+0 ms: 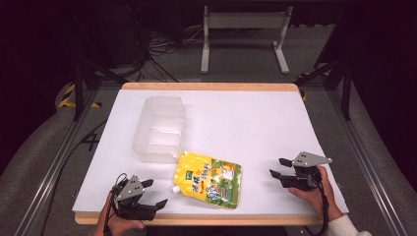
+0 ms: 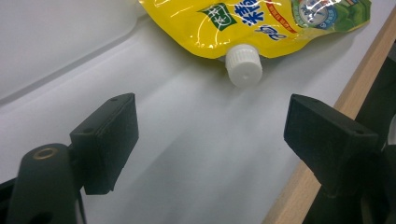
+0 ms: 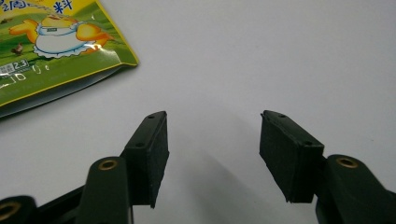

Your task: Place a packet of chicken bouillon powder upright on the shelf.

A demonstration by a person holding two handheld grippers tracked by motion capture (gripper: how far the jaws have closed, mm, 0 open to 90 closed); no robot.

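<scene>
At the worktop's (image 1: 275, 105) near left corner the left gripper (image 1: 153, 192) rests with its jaws apart and empty, aimed at the pouch's white cap (image 2: 243, 68). Beyond it, toward the left edge, a clear tub (image 1: 160, 129) stands empty, as far as its cloudy walls let me tell. The yellow pouch (image 1: 208, 179) lies flat by the near edge, just in front of the tub and between the two grippers. Near the right edge the right gripper (image 1: 280, 167) also has its jaws apart, holding nothing. Nothing is grasped yet; judging by this, picking up the pouch and putting it in the tub both remain.
</scene>
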